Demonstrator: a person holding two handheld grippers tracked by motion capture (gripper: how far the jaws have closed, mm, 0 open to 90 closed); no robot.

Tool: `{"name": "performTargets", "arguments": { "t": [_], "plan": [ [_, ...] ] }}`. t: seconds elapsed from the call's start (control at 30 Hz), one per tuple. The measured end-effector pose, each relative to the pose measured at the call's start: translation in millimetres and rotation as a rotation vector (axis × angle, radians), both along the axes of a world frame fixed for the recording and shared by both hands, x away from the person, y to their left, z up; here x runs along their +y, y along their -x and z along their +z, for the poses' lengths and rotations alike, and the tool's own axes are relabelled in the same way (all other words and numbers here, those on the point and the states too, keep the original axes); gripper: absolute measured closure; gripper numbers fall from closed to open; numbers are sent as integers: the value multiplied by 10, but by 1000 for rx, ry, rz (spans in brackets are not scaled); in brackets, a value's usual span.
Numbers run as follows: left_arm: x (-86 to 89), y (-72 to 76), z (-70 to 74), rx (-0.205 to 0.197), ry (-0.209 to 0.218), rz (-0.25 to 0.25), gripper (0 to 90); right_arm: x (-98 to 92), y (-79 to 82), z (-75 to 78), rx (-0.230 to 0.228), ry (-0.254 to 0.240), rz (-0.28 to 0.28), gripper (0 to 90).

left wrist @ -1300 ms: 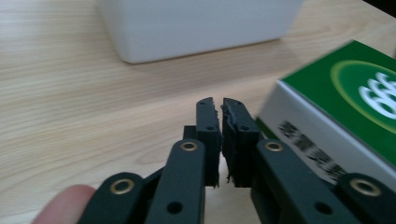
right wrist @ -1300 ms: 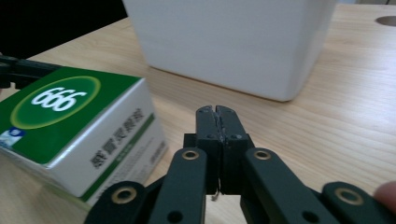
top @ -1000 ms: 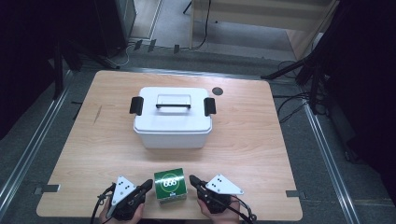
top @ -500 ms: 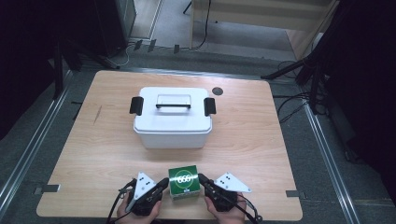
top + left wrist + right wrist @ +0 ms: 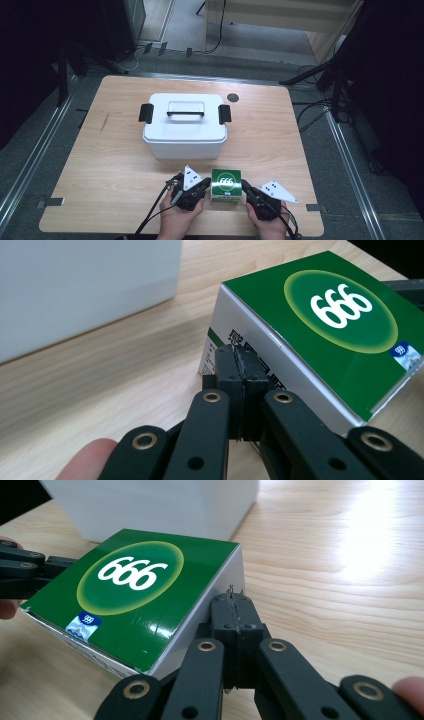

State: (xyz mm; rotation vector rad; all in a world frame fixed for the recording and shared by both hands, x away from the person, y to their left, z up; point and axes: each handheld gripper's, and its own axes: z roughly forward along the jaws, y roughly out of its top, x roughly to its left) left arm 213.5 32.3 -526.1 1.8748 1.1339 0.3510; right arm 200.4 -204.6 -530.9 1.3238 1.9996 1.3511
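Green box [image 5: 226,185] marked 666, sitting flat on the wooden table [image 5: 115,165] near the front edge, just in front of the white lidded bin [image 5: 184,125]. Left gripper [image 5: 205,183] pressed up against the box's left side, jaws clamped together on nothing, tips [image 5: 241,371] butting the white side panel. Right gripper [image 5: 245,186] mirrored on the other flank, jaws likewise pinched closed and empty, tips [image 5: 232,611] against the box's right wall. Box squeezed between the two closed noses, green top facing up. Hands [image 5: 176,220] low at the table's near edge, cables trailing off behind. Bin lid on, black latches [image 5: 146,113] at both ends, handle [image 5: 185,113] lying flat across the top.
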Motion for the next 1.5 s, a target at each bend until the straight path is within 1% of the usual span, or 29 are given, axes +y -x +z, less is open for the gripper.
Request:
{"name": "performTargets", "arguments": {
  "t": [0.07,0.1,0.13,0.17,0.2,0.27,0.33,0.4,0.43,0.47,0.53,0.57,0.6,0.63,0.7,0.8,0.83,0.9,1.03,1.07,1.1,1.13,1.2,1.3,1.37,1.4,1.43,1.47,1.5],
  "plan": [
    [-29,-40,3,6,7,-3,900,-46,-16,5,5,-4,-11,900],
    [-22,-63,11,9,19,-6,900,-65,-21,12,9,1,-17,900],
    [-22,-63,11,9,19,-6,900,-65,-21,12,9,1,-17,900],
    [36,-76,49,-6,19,5,900,-108,-32,51,-2,-27,-29,900],
    [108,-86,86,-16,22,21,900,-120,-35,77,-14,-31,-44,900],
    [241,-107,143,-30,18,36,900,-151,-68,154,-48,-9,-60,900],
    [447,-136,221,-45,10,66,900,-166,-124,225,-69,27,-68,900],
    [643,-157,284,-56,1,94,900,-167,-214,298,-84,27,-57,900],
    [713,-162,305,-59,-3,107,900,-156,-262,326,-85,28,-48,900],
    [828,-172,333,-62,-3,125,900,-143,-300,345,-85,31,-40,900],
    [979,-185,363,-67,-14,152,900,-86,-431,398,-87,43,-12,900],
    [1085,-197,378,-67,-16,171,900,-64,-482,413,-85,44,0,900],
    [1169,-210,389,-67,-18,185,900,-20,-568,439,-84,52,21,900],
    [1232,-218,398,-69,-17,198,900,16,-637,459,-86,60,34,900],
    [1407,-244,422,-68,-7,238,900,81,-761,488,-74,64,56,900],
    [1613,-288,445,-72,-1,286,900,190,-966,528,-64,91,82,900],
    [1655,-306,449,-73,-2,296,900,215,-1025,536,-65,101,89,900],
    [1745,-374,455,-70,-11,321,900,249,-1126,544,-48,111,101,900],
    [1852,-561,443,-55,-24,350,900,295,-1299,535,-24,136,110,900],
    [1867,-599,439,-48,-26,351,900,310,-1338,535,-17,135,116,900],
    [1867,-599,439,-48,-26,351,900,310,-1338,535,-17,135,116,900],
    [1878,-658,432,-45,-27,351,900,335,-1384,548,-10,121,121,900],
    [1871,-708,441,-43,-29,339,900,371,-1408,561,-11,127,130,900],
    [1840,-745,447,-46,-25,323,900,458,-1435,559,-10,146,162,900],
    [1808,-752,443,-43,-33,306,900,500,-1435,555,-9,157,179,900],
    [1793,-753,438,-47,-44,306,900,521,-1431,551,-10,155,187,900],
    [1793,-752,438,-49,-45,307,900,541,-1422,550,-13,165,184,900],
    [1801,-753,437,-46,-36,309,900,553,-1419,548,-17,172,182,900],
    [1814,-751,440,-43,-33,306,900,559,-1415,549,-13,167,185,900]
  ]
}}
